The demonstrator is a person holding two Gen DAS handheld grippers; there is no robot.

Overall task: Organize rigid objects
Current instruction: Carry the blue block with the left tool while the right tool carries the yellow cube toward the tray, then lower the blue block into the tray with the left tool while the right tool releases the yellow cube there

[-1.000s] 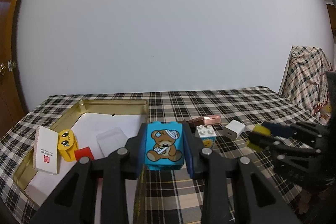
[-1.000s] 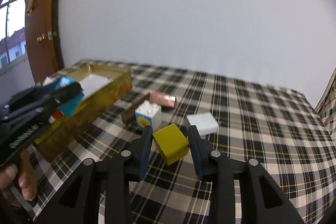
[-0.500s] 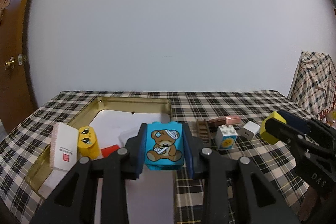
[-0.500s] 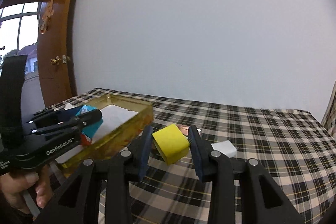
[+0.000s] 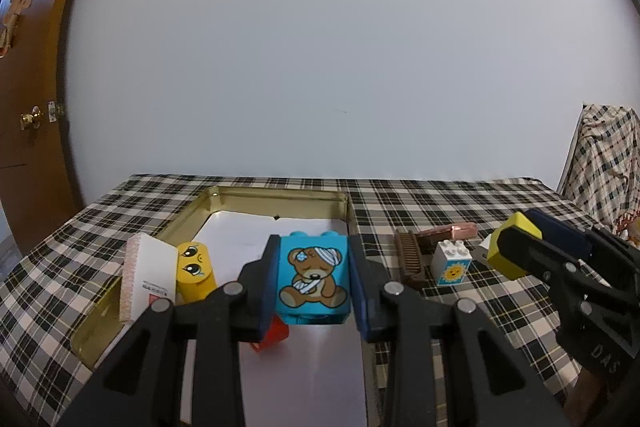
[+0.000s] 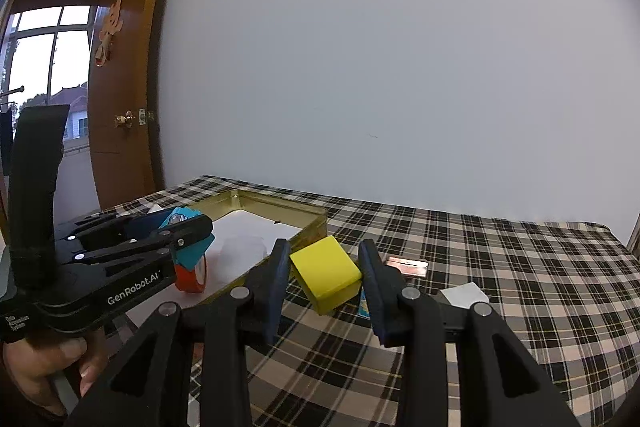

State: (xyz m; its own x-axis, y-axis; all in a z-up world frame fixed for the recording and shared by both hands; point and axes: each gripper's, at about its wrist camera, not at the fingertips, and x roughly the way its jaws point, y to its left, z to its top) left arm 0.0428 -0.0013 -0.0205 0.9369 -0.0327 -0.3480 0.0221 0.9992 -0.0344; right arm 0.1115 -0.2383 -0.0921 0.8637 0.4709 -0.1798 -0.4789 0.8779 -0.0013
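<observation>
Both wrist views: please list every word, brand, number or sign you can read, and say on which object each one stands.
"GenRobot.AI": side of the left tongs, right wrist view.
"DAS": body of the right tongs, left wrist view.
Small white label at the rear of the left tongs' body: too small to read surely.
White box in the gold tray: red mark and fine print, too blurred to read.

You have a checked tablecloth (image 5: 460, 195) spread over the table, and behind it a plain white wall (image 5: 320, 47). To your left stands a brown wooden door (image 6: 120, 131) with a brass knob (image 6: 124, 119) and a small ornament (image 6: 108, 31) hung on it. Beyond the door a window (image 6: 36, 55) shows daylight and a house. At the far right hangs another checked cloth (image 5: 604, 163).
</observation>
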